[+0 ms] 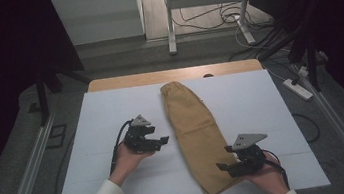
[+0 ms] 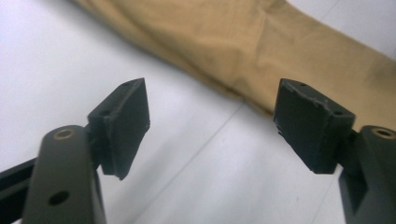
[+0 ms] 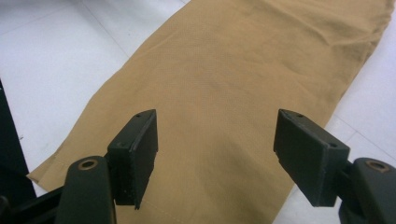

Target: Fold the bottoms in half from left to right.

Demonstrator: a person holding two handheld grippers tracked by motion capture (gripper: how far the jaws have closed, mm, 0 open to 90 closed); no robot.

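Observation:
A tan garment (image 1: 196,134), folded into a long strip, lies lengthwise on the white table top (image 1: 106,110), its gathered end at the far side. My left gripper (image 1: 163,142) hovers just left of the strip's middle, open and pointing at it. In the left gripper view the jaws (image 2: 212,126) stand wide apart over bare table, with the garment's edge (image 2: 280,42) just beyond them. My right gripper (image 1: 223,158) is at the strip's near right edge, open. In the right gripper view (image 3: 215,154) the garment (image 3: 233,70) lies flat under the spread jaws, and nothing is pinched.
A wooden strip (image 1: 172,75) borders the table's far edge. A white metal frame (image 1: 169,21) and loose cables stand on the floor beyond. A white power strip (image 1: 299,89) lies on the floor at the right. Rails run along both sides of the table.

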